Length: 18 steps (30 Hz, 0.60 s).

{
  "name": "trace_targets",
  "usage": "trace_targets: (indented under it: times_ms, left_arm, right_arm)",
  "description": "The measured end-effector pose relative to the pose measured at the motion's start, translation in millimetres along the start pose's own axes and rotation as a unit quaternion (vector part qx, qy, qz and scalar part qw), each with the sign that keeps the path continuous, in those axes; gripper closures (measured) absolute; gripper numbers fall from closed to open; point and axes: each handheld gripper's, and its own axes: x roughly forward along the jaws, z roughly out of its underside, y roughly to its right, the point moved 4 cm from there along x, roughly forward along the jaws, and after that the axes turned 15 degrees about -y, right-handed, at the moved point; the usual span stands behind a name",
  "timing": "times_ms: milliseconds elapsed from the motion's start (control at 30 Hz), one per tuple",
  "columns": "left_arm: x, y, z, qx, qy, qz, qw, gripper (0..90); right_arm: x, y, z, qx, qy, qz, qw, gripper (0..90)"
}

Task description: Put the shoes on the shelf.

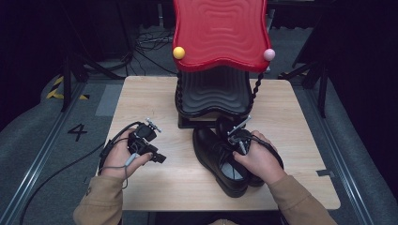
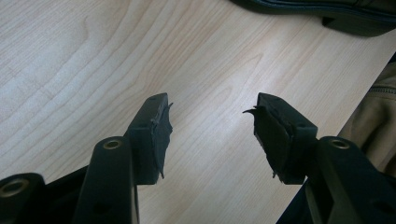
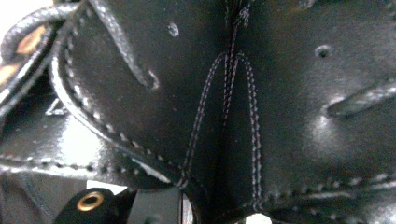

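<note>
On the wooden tabletop [image 1: 155, 96], seen from the high view, a pair of black leather shoes [image 1: 220, 159] lies side by side at the near right, just in front of a red and black shoe rack [image 1: 218, 56]. The right gripper [image 1: 238, 137] is down at the shoes' openings, with the right hand [image 1: 258, 159] over them. The left gripper [image 1: 152, 152] hovers well to the left, over bare wood, apart from the shoes.

From the left gripper view, its jaws stand spread with nothing between them; a shoe sole [image 2: 327, 14] crosses the top edge.

From the right gripper view, stitched black leather [image 3: 224, 102] sits pressed close against the lens. Its jaws seem to be pinching the shoe's edge, though I cannot tell for certain.
</note>
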Motion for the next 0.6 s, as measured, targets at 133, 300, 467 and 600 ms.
trace_targets:
  times_ms: [133,300,467,600]
  left_arm:
    - [0.6,-0.8,-1.5,0.001,-0.002,0.0,1.0,46.1]
    - [-0.3,-2.2,-3.9,0.004,0.002,0.001,1.0,46.1]
    - [-4.4,-3.3,-2.4,0.004,0.01,0.001,0.9999,46.2]
    - [-8.5,-4.7,-1.1,0.001,0.017,0.001,0.9999,46.3]
  right_arm:
    - [0.0,0.1,-0.4,0.002,-0.003,0.0,1.0,75.1]
    - [-1.3,1.1,-1.2,-0.002,-0.008,-0.001,1.0,78.8]
    - [-4.8,5.1,2.0,-0.003,-0.008,0.01,0.9999,81.3]
    - [-15.1,13.0,5.5,0.002,-0.005,0.003,1.0,81.7]
